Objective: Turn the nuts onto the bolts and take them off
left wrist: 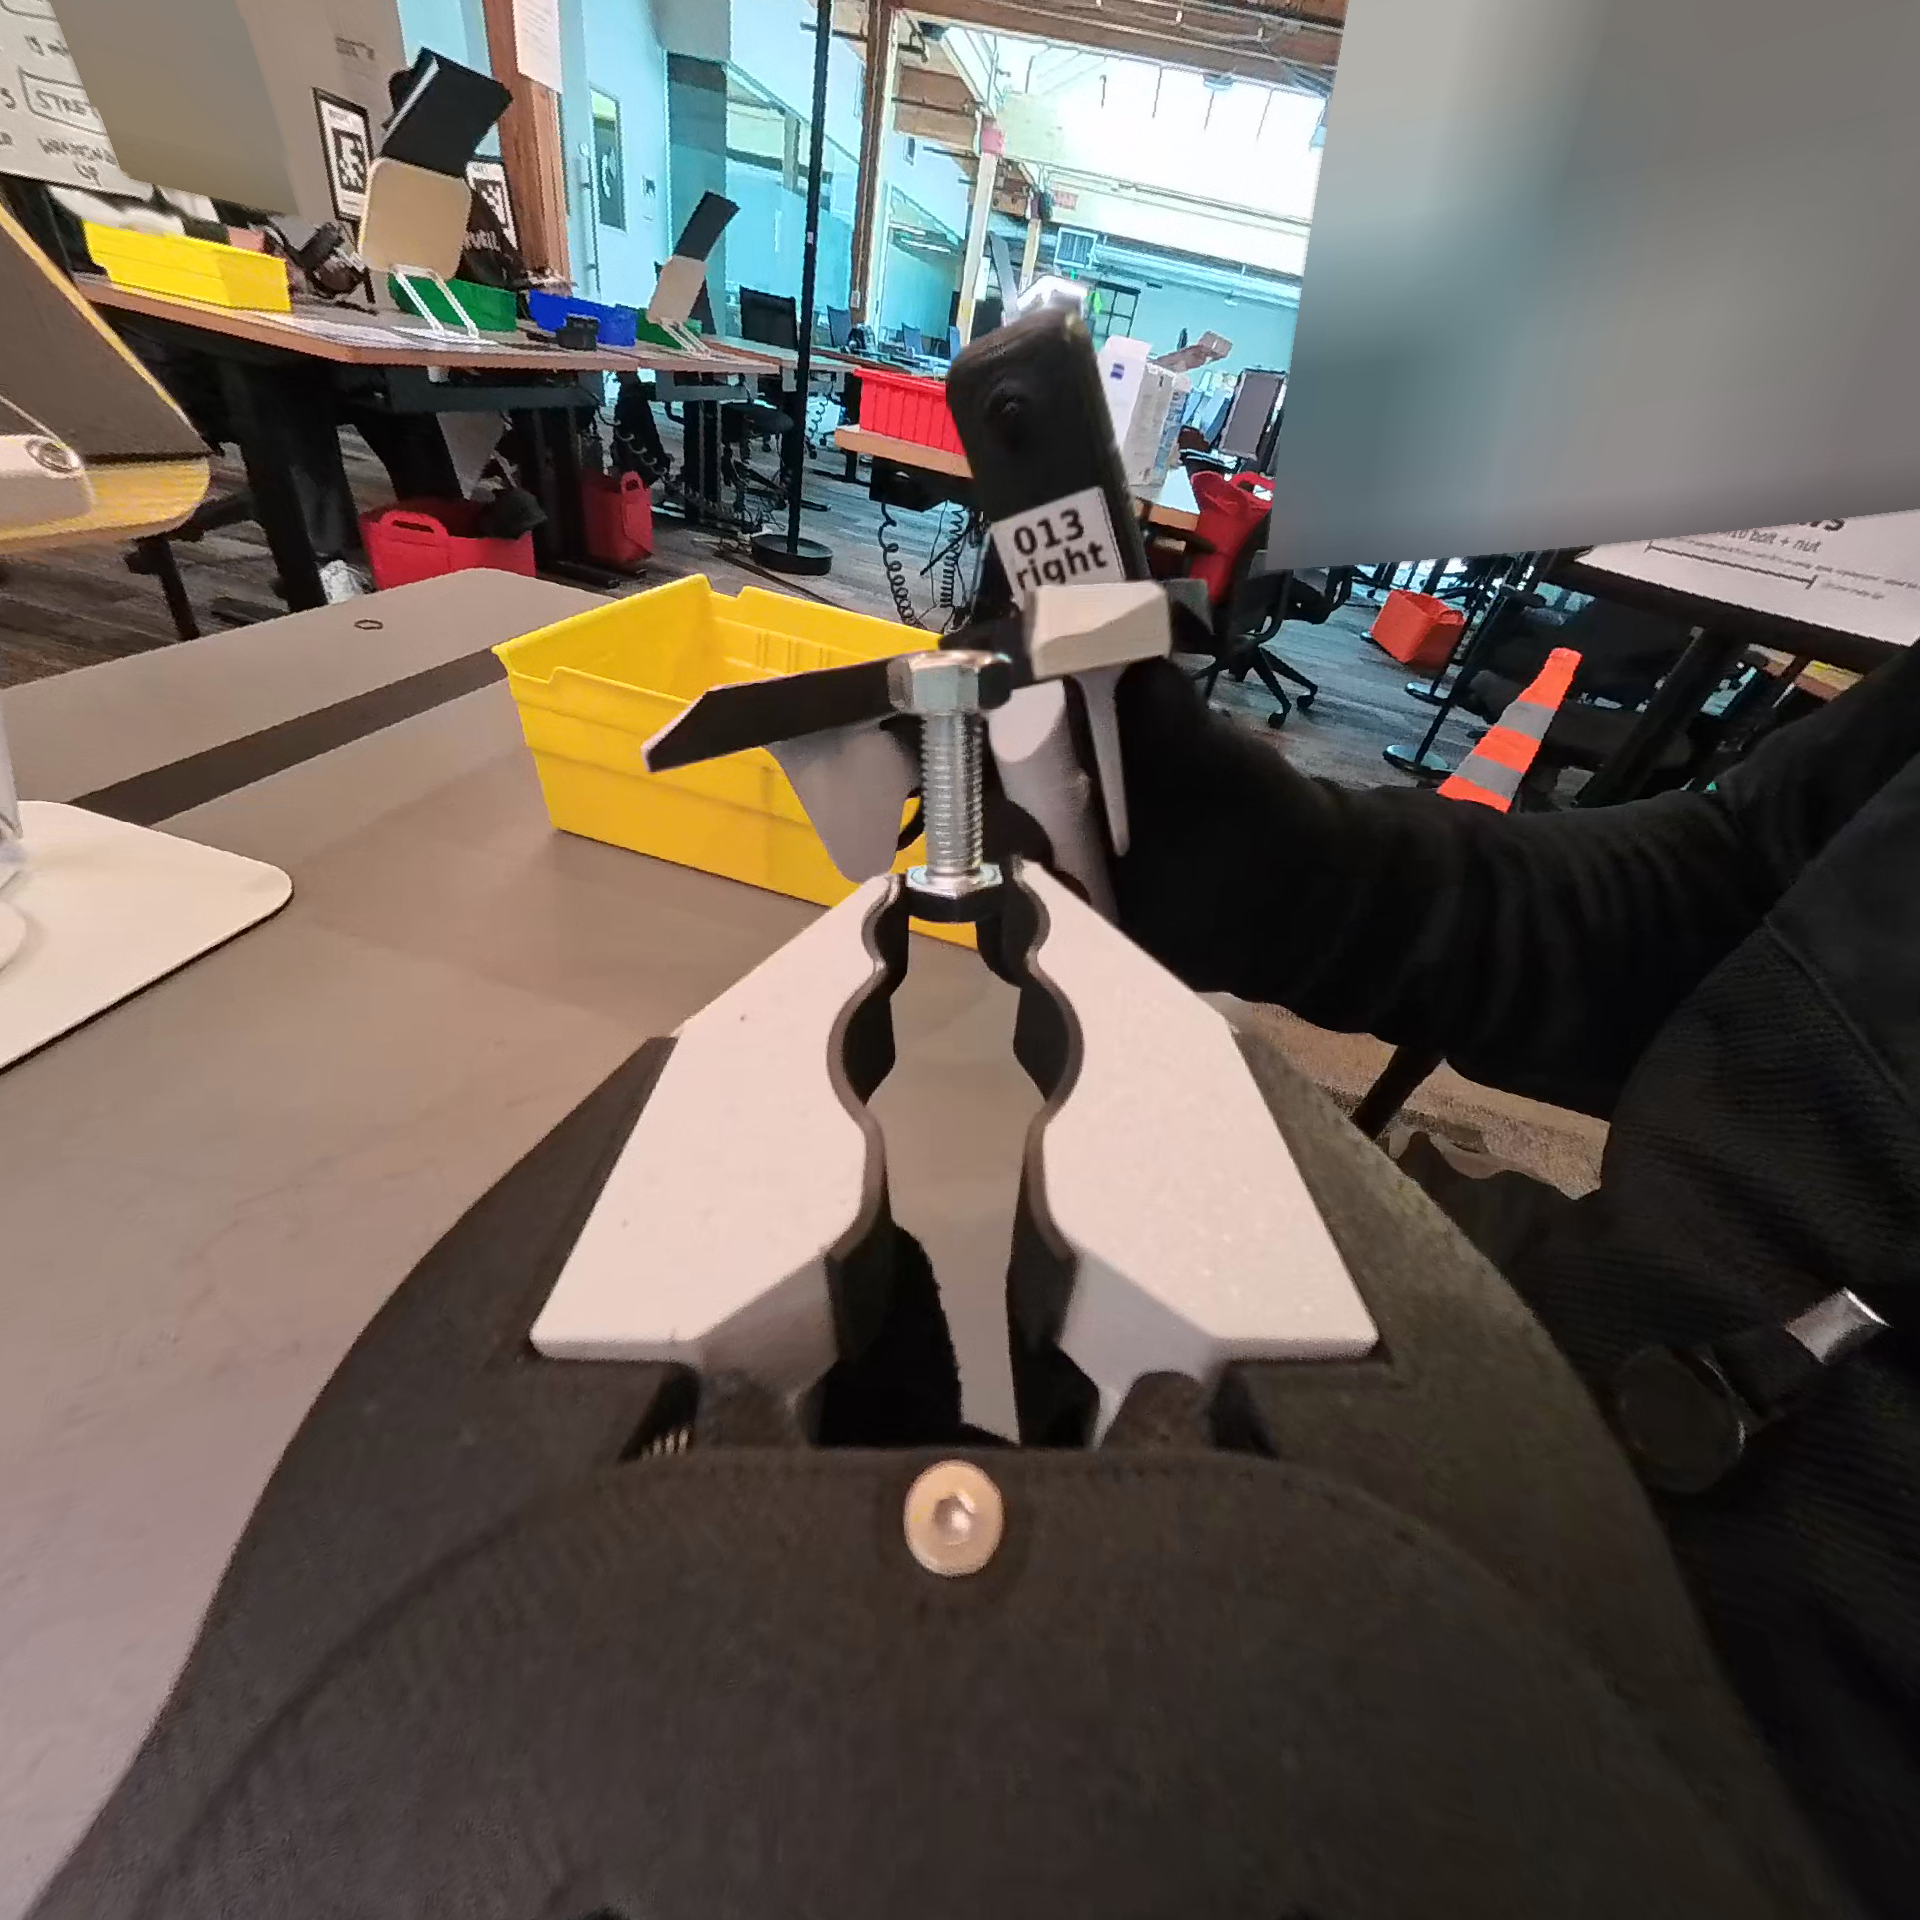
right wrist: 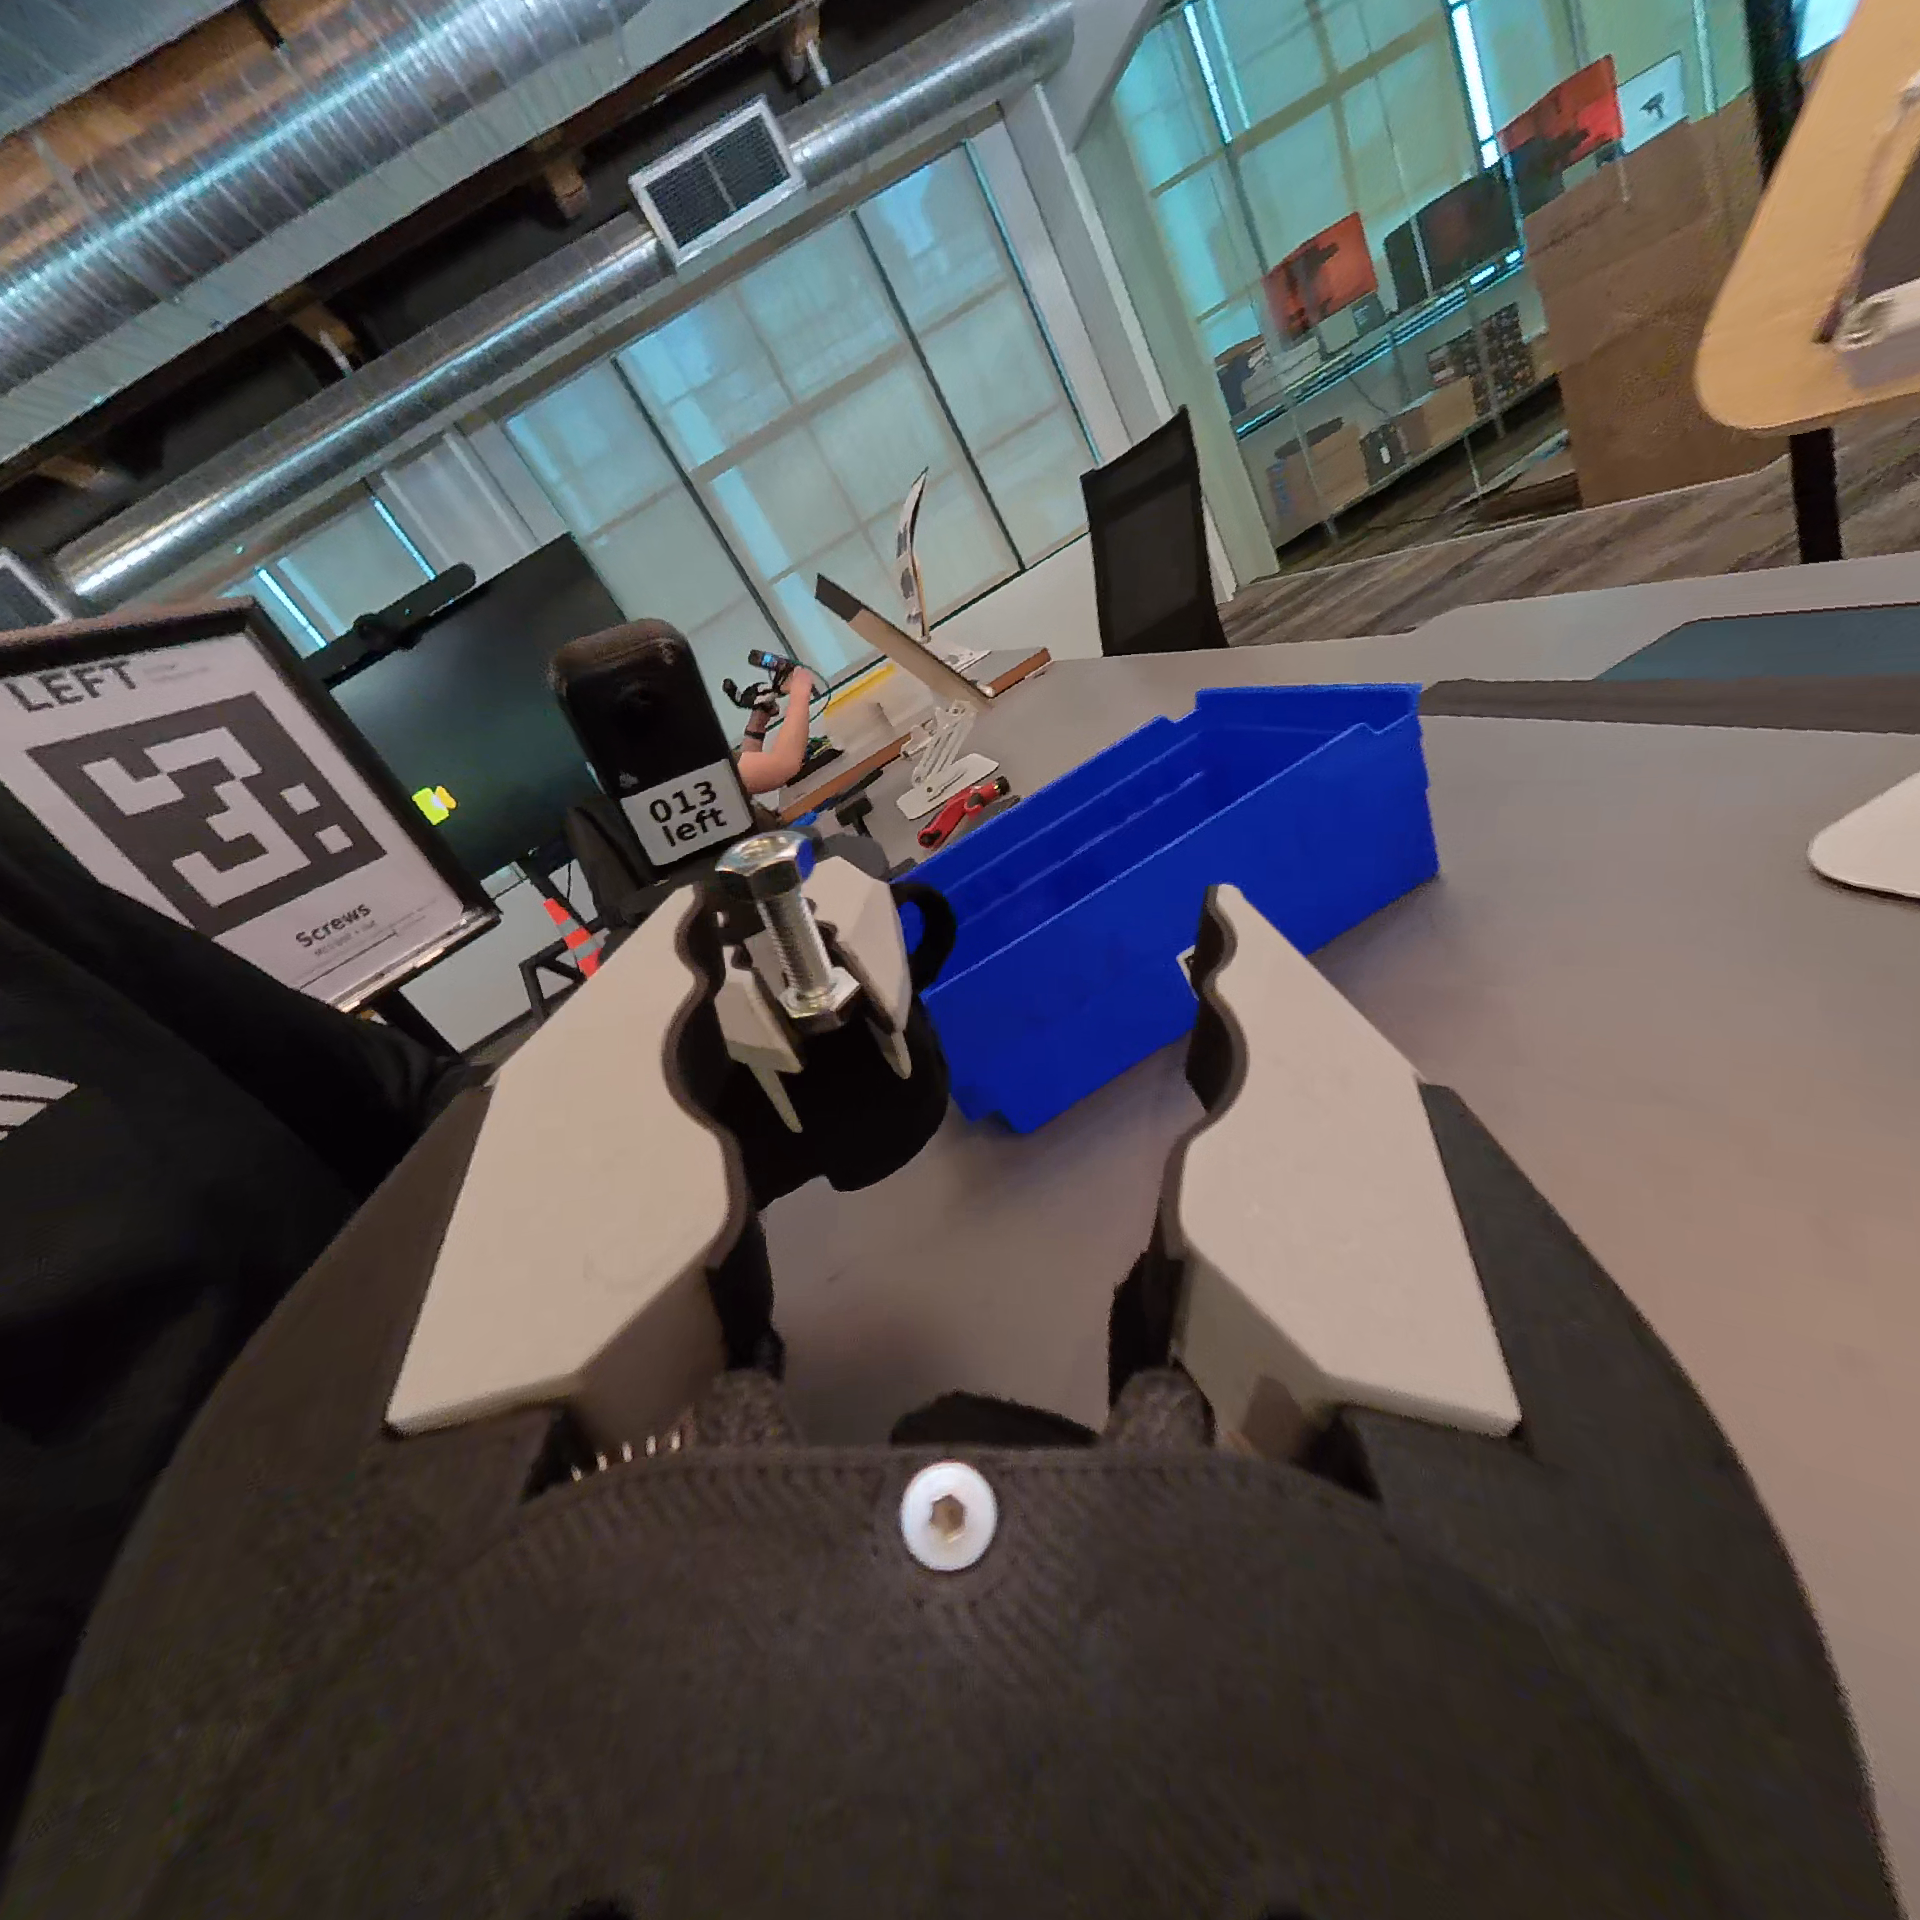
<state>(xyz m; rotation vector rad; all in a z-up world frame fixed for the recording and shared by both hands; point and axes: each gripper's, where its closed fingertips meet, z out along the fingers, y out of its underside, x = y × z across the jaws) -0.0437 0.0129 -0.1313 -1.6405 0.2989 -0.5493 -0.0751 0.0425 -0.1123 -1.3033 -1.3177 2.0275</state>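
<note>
A silver bolt (left wrist: 951, 774) stands nearly upright in the air above the grey worktop (left wrist: 436, 987), head at the top, threads running down to a hex nut (left wrist: 953, 881) sitting near its lower end. The left hand-held gripper (left wrist: 953, 904) is closed on that nut, its two pale fingertips pinching the flats from either side, which keeps the nut from turning. The right hand-held gripper (left wrist: 935, 691) reaches in at the bolt's head; in its own wrist view its fingers stand wide apart, with only the left-side finger (right wrist: 686, 935) close against the head (right wrist: 758, 868), so it is not clamping anything. That spread probably means it is between grips, resetting to twist the head again. Holding the pair up between both tools leaves the threads free and visible. Whether the nut is going on or coming off cannot be told.

Behind the bolt, a yellow bin (left wrist: 665, 727) rests on the worktop. The right wrist view shows a blue bin (right wrist: 1195, 914) beyond the fingers, and a framed sign with a black-and-white marker (right wrist: 208, 800) stands to the left.
</note>
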